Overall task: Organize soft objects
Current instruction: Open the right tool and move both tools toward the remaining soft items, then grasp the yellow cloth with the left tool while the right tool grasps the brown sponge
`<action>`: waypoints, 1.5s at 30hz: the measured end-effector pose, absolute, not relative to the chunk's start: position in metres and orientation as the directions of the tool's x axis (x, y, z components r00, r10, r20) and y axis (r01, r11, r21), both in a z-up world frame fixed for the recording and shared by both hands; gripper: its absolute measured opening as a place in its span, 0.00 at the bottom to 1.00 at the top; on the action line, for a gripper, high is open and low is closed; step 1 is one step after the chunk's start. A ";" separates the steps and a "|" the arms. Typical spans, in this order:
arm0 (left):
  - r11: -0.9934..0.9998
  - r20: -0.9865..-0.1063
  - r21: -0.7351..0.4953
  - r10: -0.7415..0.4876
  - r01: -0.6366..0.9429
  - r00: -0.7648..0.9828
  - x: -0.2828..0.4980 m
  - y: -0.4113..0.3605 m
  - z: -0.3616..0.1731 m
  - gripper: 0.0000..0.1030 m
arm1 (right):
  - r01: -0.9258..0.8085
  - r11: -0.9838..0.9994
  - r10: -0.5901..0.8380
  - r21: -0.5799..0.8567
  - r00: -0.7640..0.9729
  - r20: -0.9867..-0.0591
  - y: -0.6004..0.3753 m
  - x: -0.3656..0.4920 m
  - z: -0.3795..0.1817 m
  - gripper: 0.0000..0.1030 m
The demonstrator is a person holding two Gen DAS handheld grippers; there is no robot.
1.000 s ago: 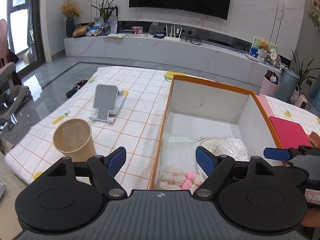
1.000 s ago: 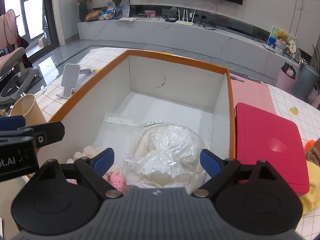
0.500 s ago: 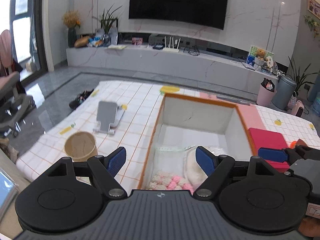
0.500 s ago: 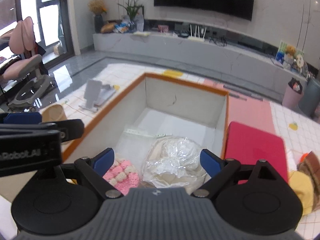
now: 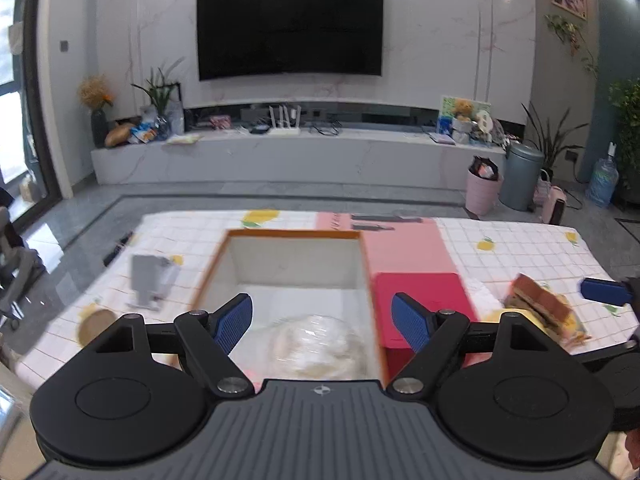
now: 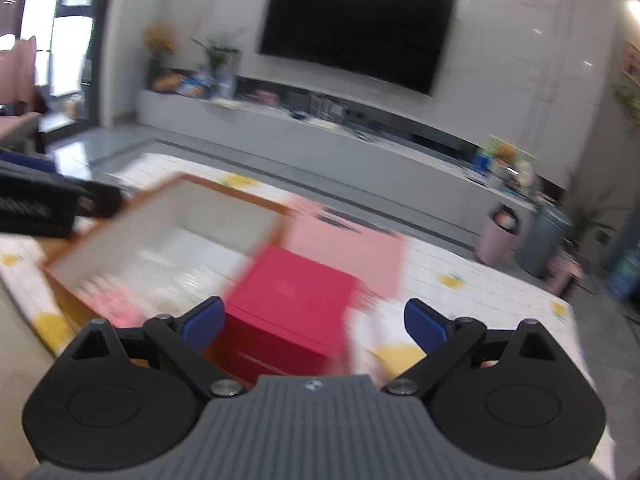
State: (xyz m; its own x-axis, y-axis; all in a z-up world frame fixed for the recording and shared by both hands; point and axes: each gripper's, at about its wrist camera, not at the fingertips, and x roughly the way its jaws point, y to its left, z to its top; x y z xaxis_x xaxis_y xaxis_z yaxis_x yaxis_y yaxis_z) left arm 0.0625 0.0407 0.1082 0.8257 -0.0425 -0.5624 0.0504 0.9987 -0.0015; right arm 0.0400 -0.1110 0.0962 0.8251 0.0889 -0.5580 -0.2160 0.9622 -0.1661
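Two hand-held grippers are being held above a checked tablecloth (image 5: pixel 520 248), both with blue-padded jaws spread wide and nothing between them. Ahead of the left gripper (image 5: pixel 322 322), an orange-rimmed box (image 5: pixel 294 234) is being shown with its white inside exposed; a plastic-wrapped soft bundle (image 5: pixel 316 346) is lying in the box's near end, just beyond and between the fingertips. A red box (image 5: pixel 420 288) is standing against the orange-rimmed box's right wall, ahead of the right fingertip. Farther right, a brown and yellow soft item (image 5: pixel 540 312) is lying on the cloth, near the blue fingertip of the right gripper (image 6: pixel 314 318). Left of the left gripper, a grey phone stand (image 5: pixel 146 280) and a paper cup (image 5: pixel 96 320) are being blurred by motion. In the right wrist view, heavily smeared, the red box is sitting directly ahead between the fingers, while a pink knitted item (image 6: pixel 110 304) is lying in the orange-rimmed box, ahead and to the left.
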 end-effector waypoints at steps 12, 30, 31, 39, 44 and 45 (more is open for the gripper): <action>0.959 -0.594 -0.028 -0.243 0.282 0.767 0.078 -0.059 0.059 0.91 | 0.172 0.980 -0.080 0.097 0.795 -0.602 -0.284 0.060 0.050 0.92; 0.898 -0.507 -0.095 -0.416 0.430 0.755 0.126 -0.176 -0.062 0.91 | 0.383 0.893 -0.102 0.236 0.683 -0.723 -0.342 0.097 -0.020 0.92; 0.910 -0.508 -0.097 -0.393 0.402 0.767 0.131 -0.178 -0.066 0.91 | 0.401 0.884 -0.104 0.240 0.669 -0.736 -0.345 0.098 -0.024 0.92; 0.924 -0.568 -0.263 -0.382 0.279 0.730 0.156 -0.163 -0.086 0.83 | 0.411 0.879 -0.124 0.242 0.687 -0.716 -0.348 0.100 -0.020 0.92; 0.877 -0.553 -0.370 -0.473 0.307 0.686 0.150 -0.139 -0.087 0.24 | 0.423 0.877 -0.135 0.226 0.670 -0.730 -0.350 0.105 -0.025 0.92; 0.875 -0.552 -0.369 -0.478 0.314 0.684 0.148 -0.135 -0.088 0.07 | 0.417 0.882 -0.136 0.220 0.671 -0.728 -0.348 0.105 -0.025 0.92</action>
